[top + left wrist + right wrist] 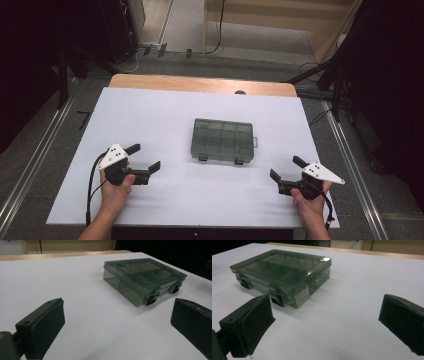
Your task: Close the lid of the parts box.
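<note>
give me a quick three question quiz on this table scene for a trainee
1. True or false: the box has its lid shut.
2. Which gripper holds something: A left gripper, B right gripper, C neither?
3. How many black latches show on the near side of the box?
Key: 1 true. 2 C, both stand open, apart from the box on the white table. 3 two.

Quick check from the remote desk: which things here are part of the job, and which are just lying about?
Part of the job:
compartment box, lid shut, two front latches
left gripper, open, empty
right gripper, open, empty

Just lying about:
white table sheet under the box
cables on the floor beyond the table
</note>
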Demonstrator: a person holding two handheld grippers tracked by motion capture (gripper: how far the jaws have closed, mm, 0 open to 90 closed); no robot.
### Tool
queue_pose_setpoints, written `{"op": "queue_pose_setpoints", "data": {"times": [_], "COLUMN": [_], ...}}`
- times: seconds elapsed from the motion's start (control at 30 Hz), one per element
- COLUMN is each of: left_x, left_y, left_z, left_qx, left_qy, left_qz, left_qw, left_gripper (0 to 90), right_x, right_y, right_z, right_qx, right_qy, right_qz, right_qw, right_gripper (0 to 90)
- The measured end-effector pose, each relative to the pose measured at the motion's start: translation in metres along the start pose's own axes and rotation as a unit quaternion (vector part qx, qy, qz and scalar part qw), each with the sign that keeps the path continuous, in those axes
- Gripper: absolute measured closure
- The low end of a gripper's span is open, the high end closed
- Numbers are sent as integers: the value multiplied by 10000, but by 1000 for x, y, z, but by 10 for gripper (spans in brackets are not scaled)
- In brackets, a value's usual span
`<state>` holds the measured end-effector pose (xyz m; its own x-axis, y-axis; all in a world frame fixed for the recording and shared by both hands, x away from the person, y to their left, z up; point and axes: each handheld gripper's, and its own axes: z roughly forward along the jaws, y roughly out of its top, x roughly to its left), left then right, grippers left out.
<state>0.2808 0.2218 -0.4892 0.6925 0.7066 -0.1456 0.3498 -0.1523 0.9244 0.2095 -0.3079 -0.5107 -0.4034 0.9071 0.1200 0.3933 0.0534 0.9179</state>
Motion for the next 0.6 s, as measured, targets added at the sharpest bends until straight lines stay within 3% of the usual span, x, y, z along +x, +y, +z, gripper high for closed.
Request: {"op": "queue_pose_setpoints", "data": {"times": [0.3, 0.6], "left_x": [11, 18], "left_y": [-6, -10], "left_z": [-20, -34], "left_qx": [-33, 41], "left_qy": [246, 497], "left_qz": [-66, 16], "left_qw": [9997, 9988], "left_gripper": [0, 0], "right_x": [1, 1], "right_y": [0, 0], "right_z": [1, 0], "right_qx": [6, 10], "right_qy": [-20, -35], "right_qz": [-5, -12], "right_qw": [10000, 10000], "right_gripper": [0, 0]}}
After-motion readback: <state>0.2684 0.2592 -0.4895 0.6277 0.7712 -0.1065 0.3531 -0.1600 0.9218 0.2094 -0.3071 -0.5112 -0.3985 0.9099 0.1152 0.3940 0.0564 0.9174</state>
